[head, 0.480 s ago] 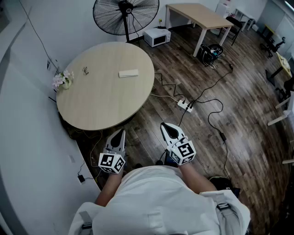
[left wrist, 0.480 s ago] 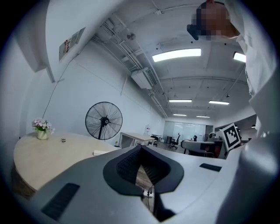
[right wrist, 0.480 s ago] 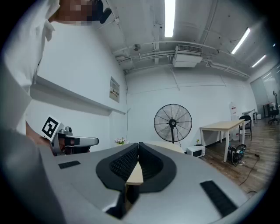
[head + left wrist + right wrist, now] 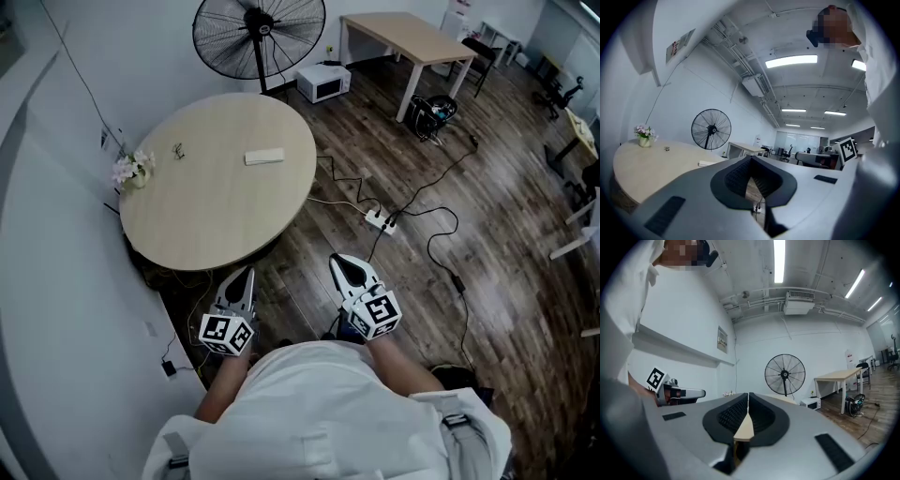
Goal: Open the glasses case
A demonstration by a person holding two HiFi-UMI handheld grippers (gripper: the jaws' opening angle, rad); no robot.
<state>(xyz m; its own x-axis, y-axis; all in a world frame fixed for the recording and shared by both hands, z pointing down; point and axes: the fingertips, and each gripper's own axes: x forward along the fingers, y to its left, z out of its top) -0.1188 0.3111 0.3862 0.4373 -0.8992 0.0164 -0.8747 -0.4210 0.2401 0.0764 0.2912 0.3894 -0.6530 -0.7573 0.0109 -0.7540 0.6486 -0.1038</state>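
Observation:
The glasses case (image 4: 264, 157), a pale oblong, lies closed on the round wooden table (image 4: 216, 216), toward its far right side. It also shows as a small white shape in the left gripper view (image 4: 707, 163). A small pair of glasses (image 4: 178, 150) lies further left on the tabletop. Both grippers are held level in front of the person's body, well short of the table's near edge. The left gripper (image 4: 247, 272) (image 4: 751, 158) is shut with nothing in it. The right gripper (image 4: 341, 260) (image 4: 748, 394) is shut and empty too.
A vase of flowers (image 4: 131, 171) stands at the table's left edge by the wall. A standing fan (image 4: 259, 33) and a microwave (image 4: 323, 82) are behind the table. A power strip (image 4: 380, 221) and cables lie on the wooden floor to the right.
The head view has shifted slightly, so the table sits a little lower in it. Both grippers keep the same stance and stay shut.

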